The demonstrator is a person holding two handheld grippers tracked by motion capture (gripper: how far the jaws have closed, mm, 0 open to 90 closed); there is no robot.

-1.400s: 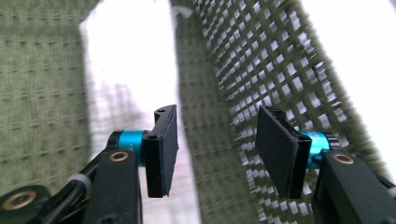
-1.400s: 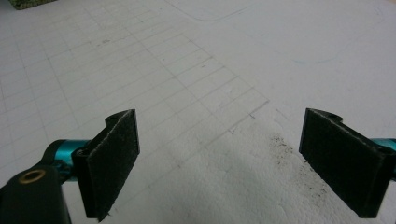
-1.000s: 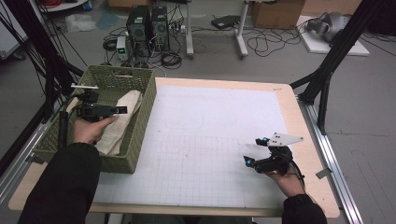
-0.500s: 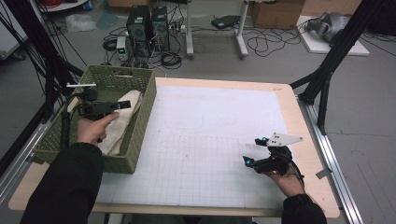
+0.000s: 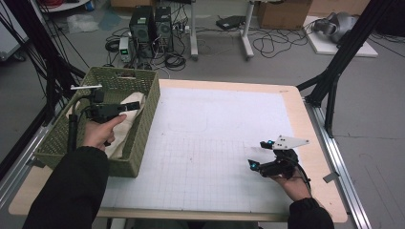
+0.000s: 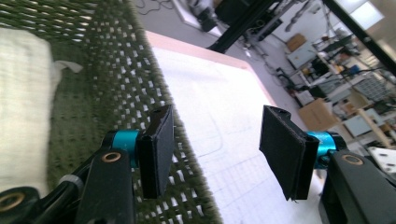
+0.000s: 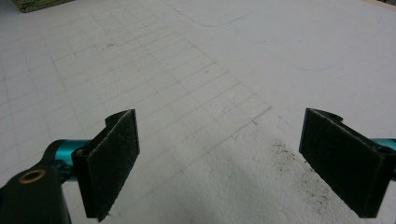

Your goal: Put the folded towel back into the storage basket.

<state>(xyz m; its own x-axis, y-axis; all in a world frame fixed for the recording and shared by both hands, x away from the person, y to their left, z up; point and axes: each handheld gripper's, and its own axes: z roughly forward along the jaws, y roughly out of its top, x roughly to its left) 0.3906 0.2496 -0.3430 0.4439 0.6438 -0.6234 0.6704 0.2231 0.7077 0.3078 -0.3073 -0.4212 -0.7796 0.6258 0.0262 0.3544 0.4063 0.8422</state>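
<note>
Basket: cloth lengthwise, front-to-back

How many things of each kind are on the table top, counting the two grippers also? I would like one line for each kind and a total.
Green woven basket: 1
Cream cloth in the basket: 1
White gridded mat: 1
Grippers: 2, left gripper over the basket, right gripper over the mat, both open
Total: 5

The wicker basket stands at the table's nine o'clock. A folded cloth lies inside it. The right gripper is at four o'clock.
</note>
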